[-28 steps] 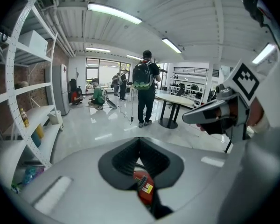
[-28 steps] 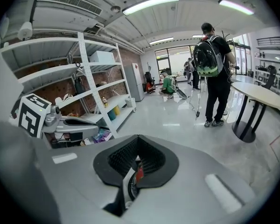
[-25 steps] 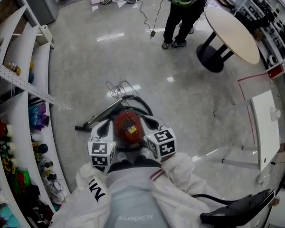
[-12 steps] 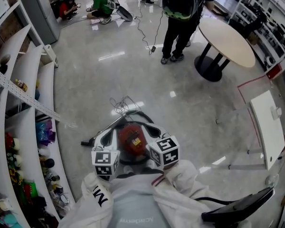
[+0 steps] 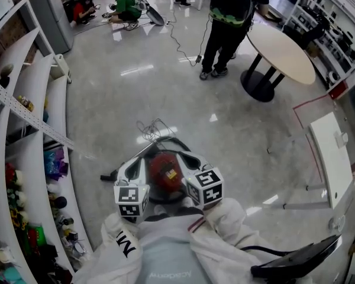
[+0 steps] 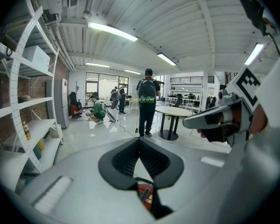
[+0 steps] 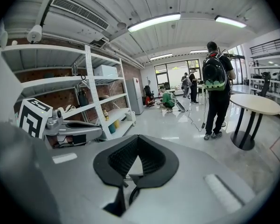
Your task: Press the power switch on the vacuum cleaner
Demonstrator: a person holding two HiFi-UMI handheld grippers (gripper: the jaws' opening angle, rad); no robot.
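**Change of state.** Over the last second the head view tilts slightly, but neither tool shifts relative to the vacuum cleaner [image 5: 164, 169]. In the last half second nothing moves. Judgement: the approach is paused, and the press is not yet made.

**Tool state.** The left tool [image 6: 140, 141] has its jaws closed tip to tip, with nothing gripped. The right tool [image 7: 137, 139] is likewise closed and empty.

**Position of the task's thing.** The red vacuum cleaner lies on the floor [image 5: 165, 93], directly in front of the person. It sits between the two tools and below them, its wand [image 5: 127, 152] pointing left. In the left tool's view the red body [image 6: 146, 195] shows beneath the closed jaws. The power switch itself cannot be identified.
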